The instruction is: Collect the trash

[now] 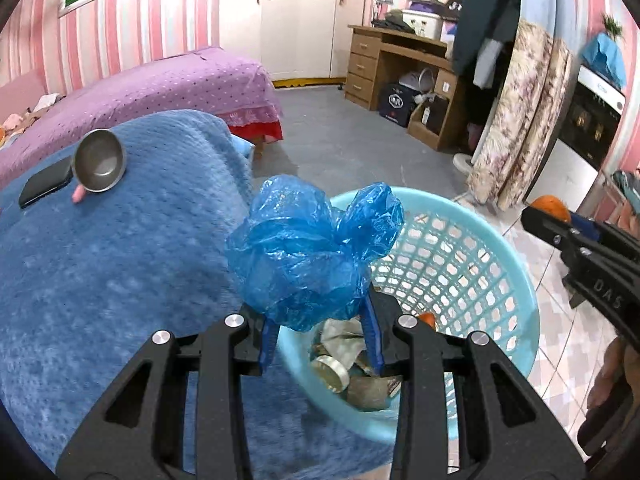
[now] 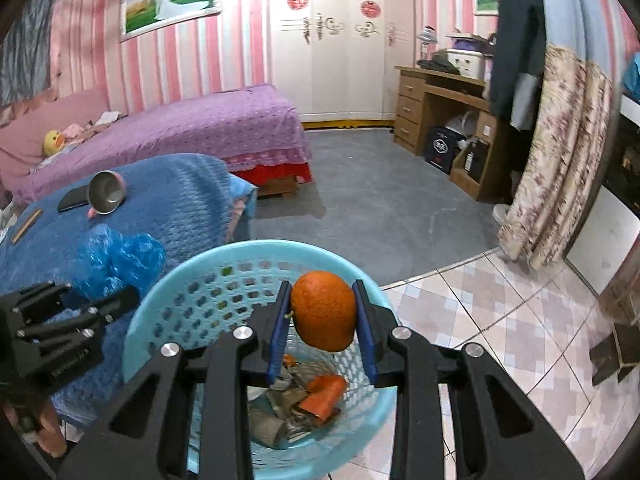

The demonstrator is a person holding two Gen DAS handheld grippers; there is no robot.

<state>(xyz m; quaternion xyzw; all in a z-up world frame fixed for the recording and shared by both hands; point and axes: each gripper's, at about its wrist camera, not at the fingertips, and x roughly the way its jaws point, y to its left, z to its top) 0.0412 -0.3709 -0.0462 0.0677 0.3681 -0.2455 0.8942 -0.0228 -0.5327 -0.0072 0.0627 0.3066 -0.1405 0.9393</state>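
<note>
The left hand-held gripper (image 1: 320, 330) is clamped on a crumpled blue plastic bag (image 1: 312, 252) at the near rim of the turquoise basket (image 1: 516, 280), beside the blue blanket (image 1: 120, 280). The right hand-held gripper (image 2: 322, 332) pinches an orange (image 2: 324, 310) over the basket, above what looks like paper scraps (image 2: 288, 416).
</note>
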